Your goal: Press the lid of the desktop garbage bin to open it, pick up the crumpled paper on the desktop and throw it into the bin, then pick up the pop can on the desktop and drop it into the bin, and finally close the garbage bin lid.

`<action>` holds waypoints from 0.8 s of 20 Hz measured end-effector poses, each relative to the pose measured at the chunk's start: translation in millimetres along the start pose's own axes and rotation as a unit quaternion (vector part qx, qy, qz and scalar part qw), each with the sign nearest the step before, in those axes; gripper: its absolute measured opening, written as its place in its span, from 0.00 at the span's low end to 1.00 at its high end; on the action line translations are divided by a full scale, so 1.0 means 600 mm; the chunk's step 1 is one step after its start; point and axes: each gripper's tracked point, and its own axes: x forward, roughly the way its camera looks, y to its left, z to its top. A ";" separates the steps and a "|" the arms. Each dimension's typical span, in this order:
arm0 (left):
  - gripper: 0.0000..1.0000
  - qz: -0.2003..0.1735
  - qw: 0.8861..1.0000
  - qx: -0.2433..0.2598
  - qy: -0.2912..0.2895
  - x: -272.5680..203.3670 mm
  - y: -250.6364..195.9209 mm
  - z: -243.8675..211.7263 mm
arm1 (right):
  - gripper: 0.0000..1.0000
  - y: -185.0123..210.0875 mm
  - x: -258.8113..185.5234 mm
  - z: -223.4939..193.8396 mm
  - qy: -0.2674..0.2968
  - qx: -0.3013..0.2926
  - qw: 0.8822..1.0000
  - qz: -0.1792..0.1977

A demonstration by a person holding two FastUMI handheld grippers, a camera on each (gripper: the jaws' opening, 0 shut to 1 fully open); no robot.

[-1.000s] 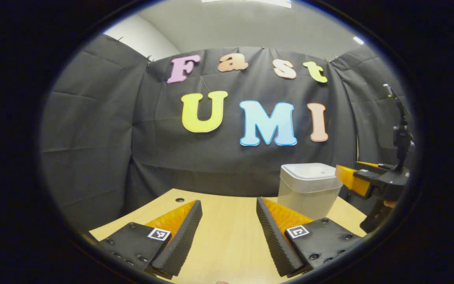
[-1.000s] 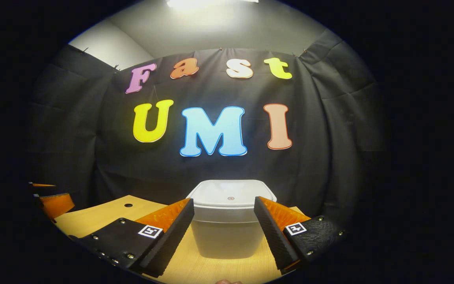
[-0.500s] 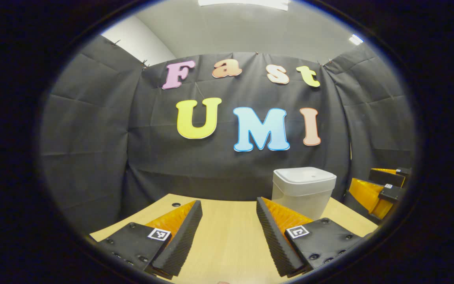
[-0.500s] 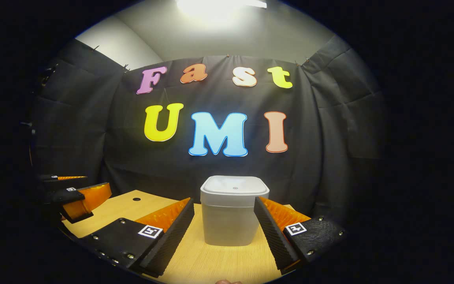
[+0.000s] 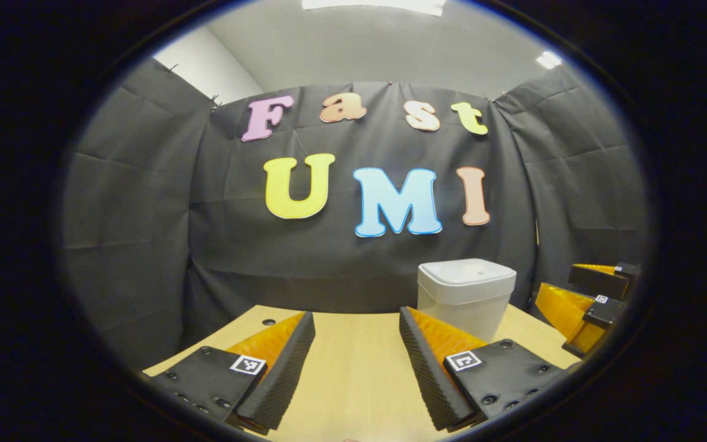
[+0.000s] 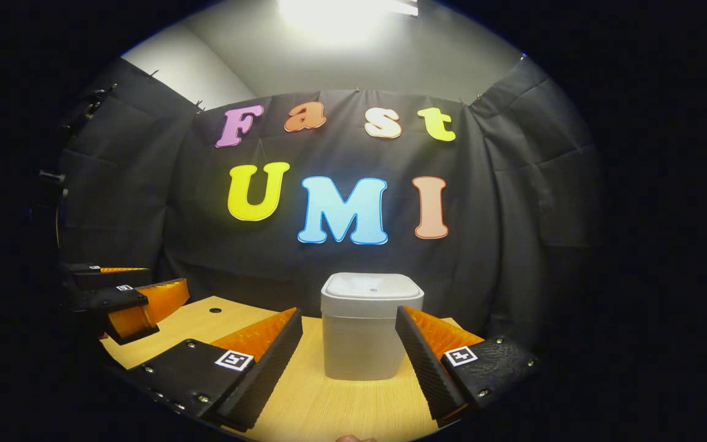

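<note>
The left gripper (image 5: 353, 344) stands wide open with nothing between its fingers, held low over the bare desk (image 5: 353, 380) well to the left of the bin (image 5: 465, 298). That position most likely keeps it clear of the bin and out of the way. The bin stands upright toward the back of the desk, close to the dark cloth wall (image 5: 145, 215), and its lid (image 5: 467, 272) lies flat and shut. No paper or can is visible on the desk around it, so the task appears to be at its very end, though what sits inside the bin is hidden. The right gripper (image 6: 349, 341) faces the bin squarely from the front, apart from it, also wide open and empty. There is open desk in front of the bin and to its left, where a small hole (image 6: 215, 310) marks the top. The desk's right edge runs just beside the bin, so room is tightest there.
</note>
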 end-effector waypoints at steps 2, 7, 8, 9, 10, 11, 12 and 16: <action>0.91 -0.006 1.000 0.002 0.000 -0.001 -0.003 0.001 | 0.97 0.004 0.000 0.003 -0.003 0.001 1.000 0.000; 0.91 -0.013 1.000 -0.001 0.001 0.008 -0.008 0.000 | 0.97 0.008 0.003 0.011 -0.011 -0.005 1.000 -0.001; 0.89 -0.014 1.000 -0.001 0.001 0.010 -0.010 -0.001 | 0.97 0.009 0.005 0.011 -0.013 -0.005 1.000 -0.001; 0.89 -0.015 1.000 -0.001 0.002 0.013 -0.010 -0.001 | 0.97 0.010 0.005 0.012 -0.014 -0.006 1.000 -0.001; 0.91 -0.015 1.000 0.000 0.002 0.014 -0.009 0.000 | 0.97 0.011 0.009 0.012 -0.015 -0.006 1.000 0.000; 0.91 -0.015 1.000 0.001 0.002 0.015 -0.009 0.000 | 0.97 0.012 0.012 0.011 -0.015 -0.005 1.000 0.001; 0.91 -0.015 1.000 0.000 0.001 0.018 -0.009 0.001 | 0.97 0.014 0.014 0.009 -0.014 -0.003 1.000 0.003; 0.93 -0.021 1.000 -0.002 0.006 0.033 -0.014 -0.004 | 0.97 0.015 0.027 0.003 -0.011 -0.008 1.000 0.002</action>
